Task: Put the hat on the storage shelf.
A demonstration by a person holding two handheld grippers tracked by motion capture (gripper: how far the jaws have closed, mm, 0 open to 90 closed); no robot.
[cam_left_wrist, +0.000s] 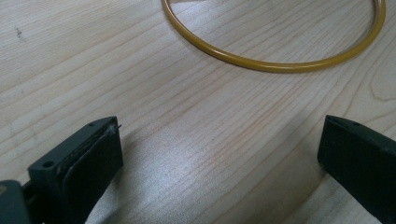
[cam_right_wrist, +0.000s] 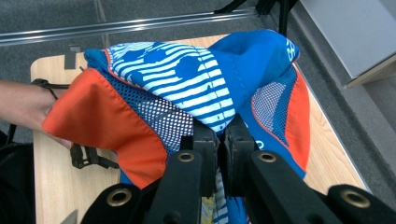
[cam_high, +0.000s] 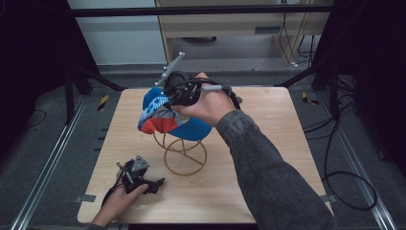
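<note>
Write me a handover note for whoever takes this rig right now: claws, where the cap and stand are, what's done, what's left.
Right claw: shut on the blue and orange cap, gripping its fabric, held up over the gold wire stand.
Left claw: open, holding nothing, resting low on the wooden table at the near left, facing the stand's base ring.
Done: the cap is gripped and carried at the top of the stand.
Unclear: whether the cap is already seated on the stand; the fabric hides the top.
Left: settle the cap on the stand or lift it clear, then release. The left claw could probably steady the base.

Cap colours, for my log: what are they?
Blue, orange, white stripes on the cap; right gripper view is clearest.
</note>
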